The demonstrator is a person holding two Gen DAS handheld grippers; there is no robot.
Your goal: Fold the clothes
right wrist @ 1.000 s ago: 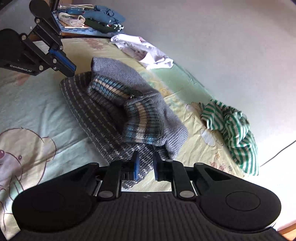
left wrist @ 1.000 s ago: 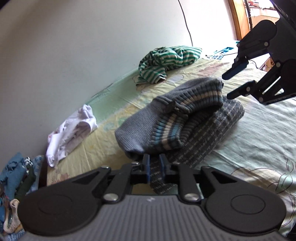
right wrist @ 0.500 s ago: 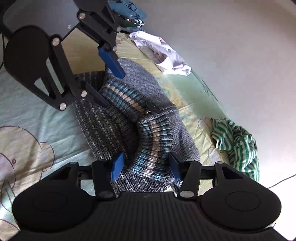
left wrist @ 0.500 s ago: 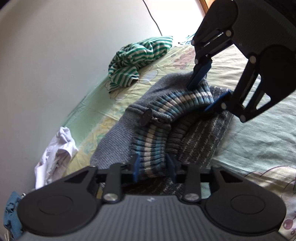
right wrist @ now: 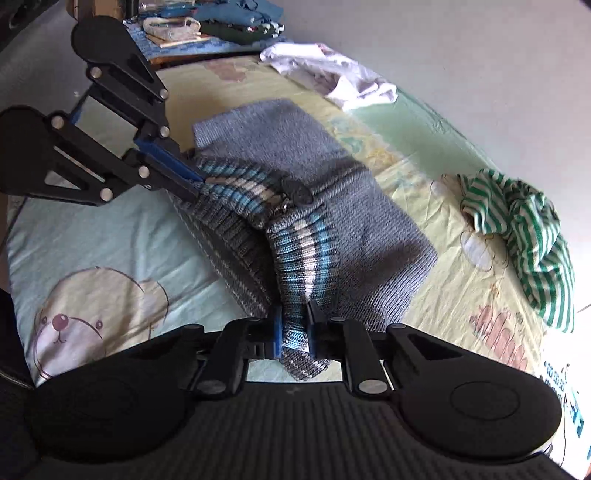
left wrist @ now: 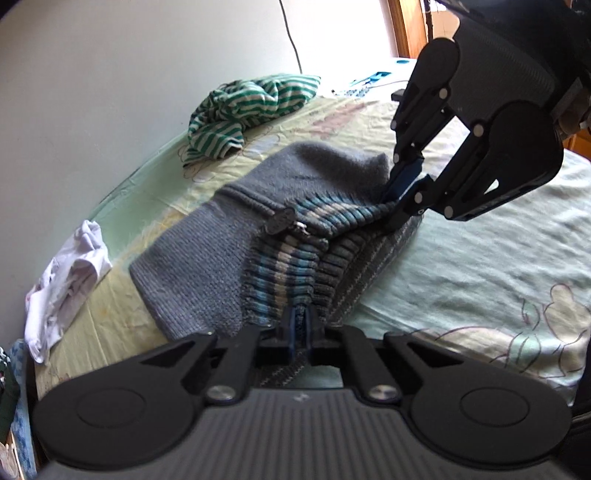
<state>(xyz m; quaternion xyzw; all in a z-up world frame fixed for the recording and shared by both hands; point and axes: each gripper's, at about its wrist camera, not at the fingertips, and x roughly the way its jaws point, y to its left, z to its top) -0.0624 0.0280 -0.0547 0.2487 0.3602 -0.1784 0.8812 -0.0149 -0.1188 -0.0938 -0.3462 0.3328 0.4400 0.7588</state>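
Setting: we work on a bed (left wrist: 480, 258) with a pale cartoon-print sheet, a plain wall behind it.
Main item: a grey knit sweater (left wrist: 207, 258), bunched mid-bed, its blue-and-cream ribbed band (right wrist: 303, 254) arched on top.
Left gripper (left wrist: 300, 325): at 6 o'clock in its own view; jaws have just been closing and now pinch one end of the band.
Right gripper (right wrist: 293, 332): at 6 o'clock in its own view; jaws have just been closing and now clamp the other end of the band, with knit showing between the blue pads.
Key relation: the band's long axis runs from one gripper to the other; seen from the left gripper the right one sits at 1 o'clock, and from the right gripper the left one sits at 10 o'clock. We judge neither hand nearer, as each already has its end.
Next need: as we judge it, lift both ends together and keep the band taut.
Other stock: striped shirt (left wrist: 247, 107) at 11 o'clock in the left view; white garment (left wrist: 66, 280) at 9 o'clock; stacked clothes (right wrist: 221, 22) at 12 o'clock in the right view.
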